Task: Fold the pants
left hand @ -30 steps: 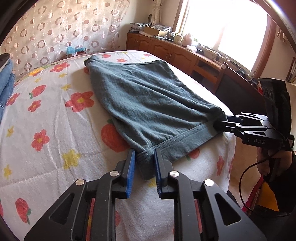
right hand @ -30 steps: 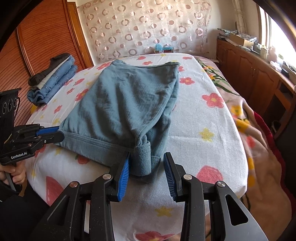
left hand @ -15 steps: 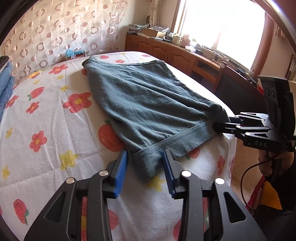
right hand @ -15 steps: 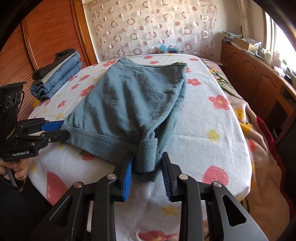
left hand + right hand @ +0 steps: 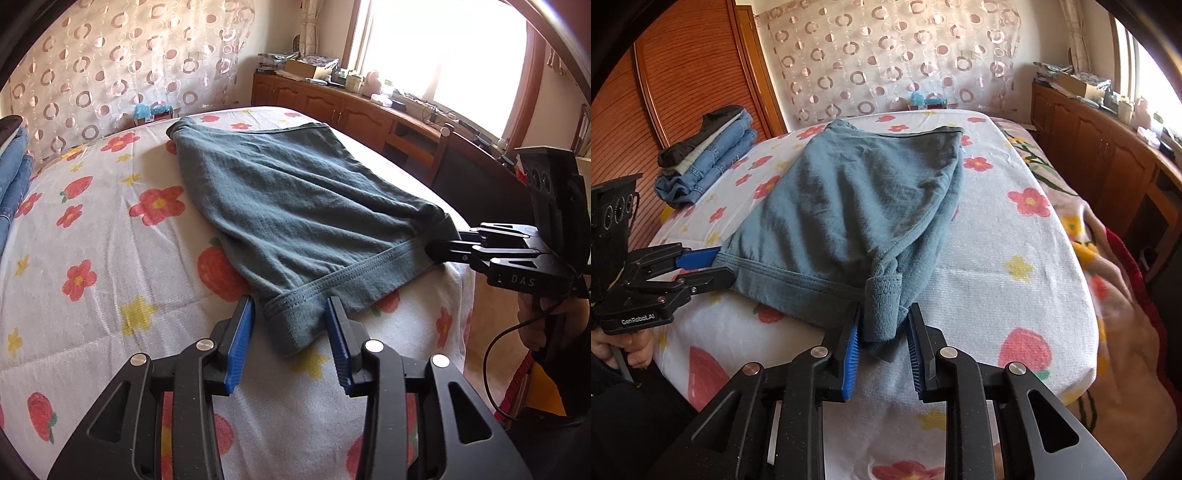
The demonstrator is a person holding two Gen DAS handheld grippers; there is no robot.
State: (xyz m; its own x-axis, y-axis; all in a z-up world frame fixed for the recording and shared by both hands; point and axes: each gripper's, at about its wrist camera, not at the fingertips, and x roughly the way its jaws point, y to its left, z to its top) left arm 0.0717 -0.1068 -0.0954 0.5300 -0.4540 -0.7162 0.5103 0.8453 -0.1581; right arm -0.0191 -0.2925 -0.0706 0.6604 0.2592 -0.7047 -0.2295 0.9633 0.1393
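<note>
Teal knit pants lie on the bed, hem corners inside our left claw, parted, and right claw, nearly touching; we judge regripping comes next.

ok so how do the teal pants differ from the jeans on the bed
The teal pants are a soft grey-green fabric; the jeans are blue denim. The teal pants lie spread over the middle of the bed; the jeans sit folded in a compact stack at its edge. Both rest on the floral bedspread.
</note>
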